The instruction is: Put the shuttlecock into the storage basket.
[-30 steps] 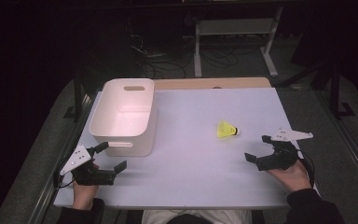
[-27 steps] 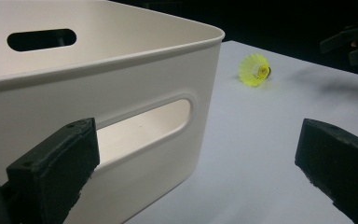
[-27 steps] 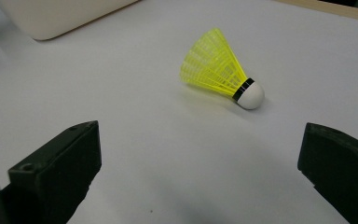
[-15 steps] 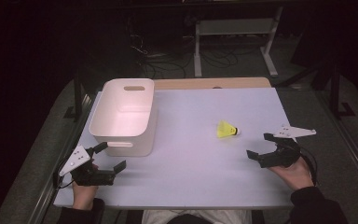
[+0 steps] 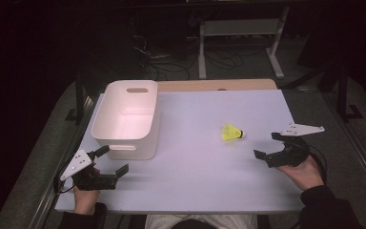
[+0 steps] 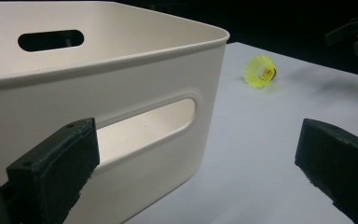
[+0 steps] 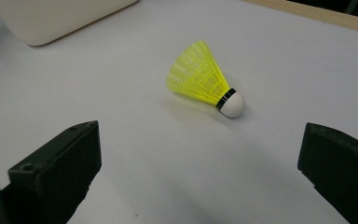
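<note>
While the yellow shuttlecock (image 5: pixel 231 133) is lying on its side on the white table (image 5: pixel 200 186), white cork pointing toward the right gripper (image 5: pixel 272 145), that gripper is hovering near it with jaws spread wide and gripping nothing. At the near left corner, the left gripper (image 5: pixel 113 160) is sitting just beside the white bin (image 5: pixel 124 143), jaws likewise spread.
</note>
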The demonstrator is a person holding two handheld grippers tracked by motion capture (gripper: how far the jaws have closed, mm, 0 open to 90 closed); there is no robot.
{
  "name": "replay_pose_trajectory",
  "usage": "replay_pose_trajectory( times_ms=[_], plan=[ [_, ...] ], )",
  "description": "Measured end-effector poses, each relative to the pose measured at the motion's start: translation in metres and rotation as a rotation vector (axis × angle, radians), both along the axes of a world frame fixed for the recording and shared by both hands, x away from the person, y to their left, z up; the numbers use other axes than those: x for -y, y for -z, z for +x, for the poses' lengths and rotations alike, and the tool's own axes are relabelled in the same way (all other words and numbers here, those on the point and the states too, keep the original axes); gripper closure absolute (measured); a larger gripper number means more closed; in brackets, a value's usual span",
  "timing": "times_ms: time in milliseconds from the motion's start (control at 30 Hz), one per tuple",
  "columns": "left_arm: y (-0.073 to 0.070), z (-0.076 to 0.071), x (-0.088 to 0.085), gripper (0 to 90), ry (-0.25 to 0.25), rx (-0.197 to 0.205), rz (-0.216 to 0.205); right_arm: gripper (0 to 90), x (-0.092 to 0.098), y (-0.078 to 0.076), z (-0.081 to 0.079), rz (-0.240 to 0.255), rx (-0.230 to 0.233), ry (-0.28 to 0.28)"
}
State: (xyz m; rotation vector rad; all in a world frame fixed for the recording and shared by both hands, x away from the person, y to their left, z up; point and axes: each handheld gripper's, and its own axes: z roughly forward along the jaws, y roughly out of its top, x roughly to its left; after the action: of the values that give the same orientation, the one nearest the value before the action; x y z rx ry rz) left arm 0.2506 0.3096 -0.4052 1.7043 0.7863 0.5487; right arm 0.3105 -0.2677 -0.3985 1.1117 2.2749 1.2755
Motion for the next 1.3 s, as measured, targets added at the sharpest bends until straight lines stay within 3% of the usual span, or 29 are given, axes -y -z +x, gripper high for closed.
replay_pose_trajectory(
  times_ms=[900,1300],
  plan=[
    [0.000,0.000,0.001,0.0,0.004,-0.008,0.006,0.0,0.002,-0.024,0.017,-0.044,-0.007,-0.037],
    [0.000,0.000,0.001,0.0,0.006,-0.008,0.004,0.0,-0.006,-0.037,0.031,-0.073,-0.008,-0.060]
  ],
)
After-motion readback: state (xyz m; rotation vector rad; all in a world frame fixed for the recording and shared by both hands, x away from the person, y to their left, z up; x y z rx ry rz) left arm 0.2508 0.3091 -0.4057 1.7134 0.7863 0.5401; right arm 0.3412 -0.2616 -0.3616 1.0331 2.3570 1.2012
